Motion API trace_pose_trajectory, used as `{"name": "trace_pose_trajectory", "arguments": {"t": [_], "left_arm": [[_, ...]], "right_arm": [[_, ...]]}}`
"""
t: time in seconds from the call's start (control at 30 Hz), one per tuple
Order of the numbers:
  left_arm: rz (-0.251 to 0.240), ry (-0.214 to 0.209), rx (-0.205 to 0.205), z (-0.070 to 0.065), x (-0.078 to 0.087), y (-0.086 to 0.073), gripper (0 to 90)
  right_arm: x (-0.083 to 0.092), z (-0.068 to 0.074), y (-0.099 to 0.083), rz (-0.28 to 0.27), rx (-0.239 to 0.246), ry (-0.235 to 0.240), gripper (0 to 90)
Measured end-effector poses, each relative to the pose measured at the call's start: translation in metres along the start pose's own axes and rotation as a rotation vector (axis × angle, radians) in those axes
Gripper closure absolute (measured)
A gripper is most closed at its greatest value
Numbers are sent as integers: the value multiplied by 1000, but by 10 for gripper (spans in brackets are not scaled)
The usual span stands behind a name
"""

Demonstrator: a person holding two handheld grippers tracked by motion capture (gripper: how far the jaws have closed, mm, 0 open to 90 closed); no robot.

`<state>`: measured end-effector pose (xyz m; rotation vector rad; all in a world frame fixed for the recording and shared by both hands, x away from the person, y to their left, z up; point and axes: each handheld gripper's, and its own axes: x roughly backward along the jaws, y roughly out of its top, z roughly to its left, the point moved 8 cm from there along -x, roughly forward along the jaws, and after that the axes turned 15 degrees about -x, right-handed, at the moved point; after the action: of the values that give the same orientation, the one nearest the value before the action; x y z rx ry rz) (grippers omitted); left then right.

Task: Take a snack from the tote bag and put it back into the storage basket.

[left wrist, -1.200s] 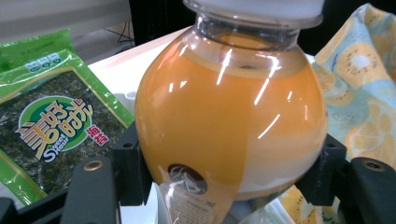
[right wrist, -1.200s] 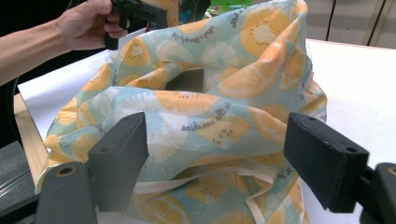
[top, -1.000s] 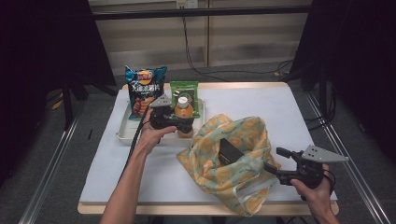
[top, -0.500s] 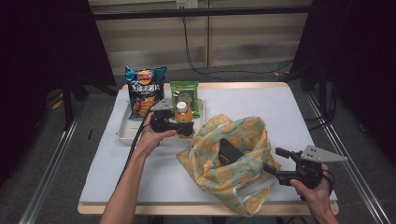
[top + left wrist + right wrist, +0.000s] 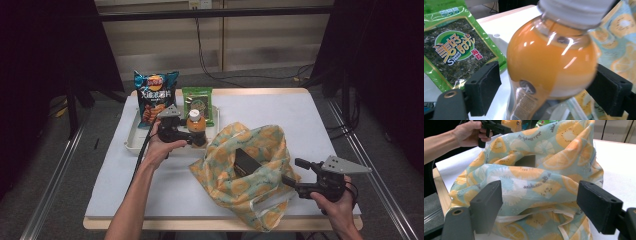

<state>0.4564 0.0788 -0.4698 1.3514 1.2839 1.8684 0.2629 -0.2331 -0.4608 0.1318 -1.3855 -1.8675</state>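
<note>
While its jaws have just been opening, left gripper (image 5: 200,138) straddles orange juice bottle (image 5: 549,65), left pad clear; right gripper (image 5: 295,172) gapes wide, empty, at fruit-print bag (image 5: 536,182).

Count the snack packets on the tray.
2: a blue chip bag standing at the tray's back left, and a green seaweed packet beside it, behind the orange bottle. Others may be hidden.

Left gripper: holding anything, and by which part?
Nothing held. The left gripper has just been opening its jaws; the orange bottle stands between them, a gap showing at one pad.
</note>
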Motion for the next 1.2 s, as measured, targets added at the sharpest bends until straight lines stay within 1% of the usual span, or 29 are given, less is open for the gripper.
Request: {"name": "trace_pose_trajectory", "arguments": {"t": [0.1, 0.13, 0.17, 0.2, 0.23, 0.27, 0.3, 0.33, 0.37, 0.4, 0.47, 0.5, 0.57, 0.6, 0.67, 0.7, 0.73, 0.77, 0.8, 0.83, 0.9, 0.93, 0.97, 1.0, 1.03, 1.07, 1.1, 1.13, 1.2], "left_arm": [[-4, 11, 6, -2, 4, 3, 126], [-15, 15, 12, -3, 5, 5, 106], [-6, 27, 9, -3, 8, 6, 101], [-7, 33, 12, -4, 9, 7, 92], [-23, 35, 16, -4, 13, 9, 85], [-31, 37, 22, -5, 15, 11, 89], [-43, 41, 15, -6, 20, 14, 100], [-41, 43, 5, -7, 23, 15, 107], [-38, 54, 15, -8, 26, 15, 107], [-46, 49, 20, -10, 29, 16, 108], [-39, 49, 8, -15, 32, 14, 140], [-35, 40, 4, -19, 34, 14, 158], [-31, 37, -9, -25, 37, 14, 172], [-46, 30, -2, -28, 39, 15, 177], [-47, 40, -15, -33, 45, 16, 209], [-47, 27, -21, -37, 47, 17, 209], [-35, 38, -36, -41, 50, 18, 233], [-31, 39, -47, -44, 52, 19, 253], [-39, 21, -48, -49, 54, 20, 258], [-42, 10, -51, -54, 56, 21, 283], [-19, -19, -76, -66, 58, 21, 340], [-14, -27, -82, -71, 58, 22, 366], [-25, -41, -72, -76, 57, 23, 400], [-35, -50, -68, -79, 57, 24, 428], [-35, -58, -68, -83, 55, 24, 441], [-23, -67, -78, -88, 53, 22, 454], [-19, -80, -84, -93, 50, 21, 463], [-19, -96, -73, -99, 47, 20, 465], [-21, -110, -73, -109, 42, 18, 461]], "right_arm": [[0, 1, 0, -2, 2, 1, 202], [0, 1, 0, -3, 4, 1, 202], [0, 1, 1, -4, 4, 1, 202], [0, 1, 1, -5, -1, -1, 202], [0, 1, 1, -5, -2, -1, 202], [0, 1, 1, -6, 0, -2, 202], [1, 1, 1, -5, 5, -3, 202], [1, 1, 2, -7, 4, -3, 203], [1, 1, 2, -10, 1, -2, 205], [1, 1, 2, -9, 4, -2, 207], [1, 2, 2, -3, 1, 2, 213], [1, 2, 2, 2, 3, 5, 218], [1, 4, 3, 4, 4, 10, 237], [1, 5, 4, 5, 6, 11, 249], [0, 8, 5, 8, 10, 15, 264], [0, 10, 6, 8, 15, 17, 274], [-1, 12, 6, 10, 22, 24, 285], [-1, 14, 6, 14, 24, 30, 293], [-2, 16, 6, 18, 26, 34, 300], [-3, 17, 7, 20, 29, 36, 311], [-5, 21, 7, 29, 30, 48, 340], [-6, 23, 8, 33, 43, 55, 368], [-7, 25, 9, 39, 43, 60, 414], [-8, 27, 11, 46, 38, 61, 476], [-8, 28, 12, 46, 36, 70, 507], [-9, 29, 14, 50, 34, 82, 528], [-10, 29, 15, 58, 33, 83, 542], [-11, 30, 16, 66, 32, 88, 555], [-15, 32, 18, 87, 40, 105, 545]]}}
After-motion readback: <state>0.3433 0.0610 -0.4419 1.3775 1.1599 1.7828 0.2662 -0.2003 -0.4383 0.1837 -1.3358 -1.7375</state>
